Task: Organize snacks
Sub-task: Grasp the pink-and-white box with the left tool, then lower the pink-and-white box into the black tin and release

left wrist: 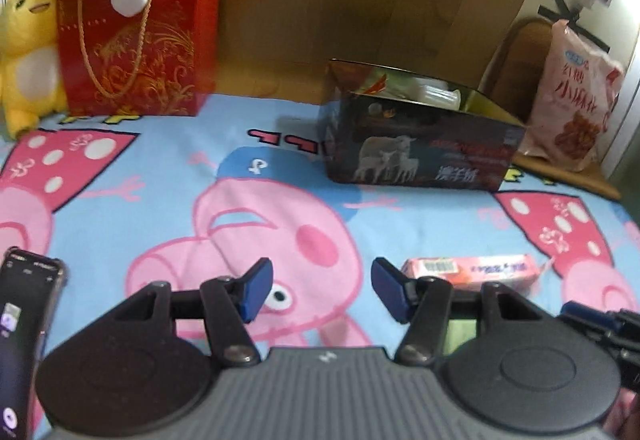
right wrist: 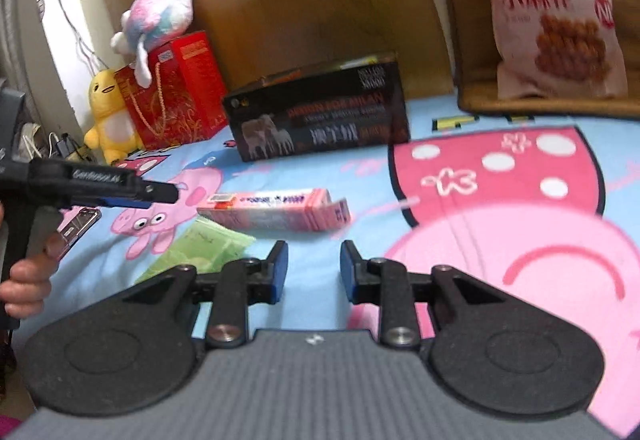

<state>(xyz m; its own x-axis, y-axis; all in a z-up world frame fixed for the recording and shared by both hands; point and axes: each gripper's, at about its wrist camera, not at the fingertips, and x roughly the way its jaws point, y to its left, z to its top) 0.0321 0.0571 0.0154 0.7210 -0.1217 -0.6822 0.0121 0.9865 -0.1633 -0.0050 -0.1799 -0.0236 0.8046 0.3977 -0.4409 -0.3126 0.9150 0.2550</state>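
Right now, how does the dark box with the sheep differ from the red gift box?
The dark box lies low and long with its top open; the red gift box stands tall and carries a plush toy. The red one has a gold cord handle, the dark one none. Both rest on the cartoon blanket.

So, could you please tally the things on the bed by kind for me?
Boxes: 2, the red gift box and the dark open box.
Snack packets: 3, pink pack, green packet, pink bag.
Plush toys: 2, yellow and pastel.
Phones: 1.
Total: 8
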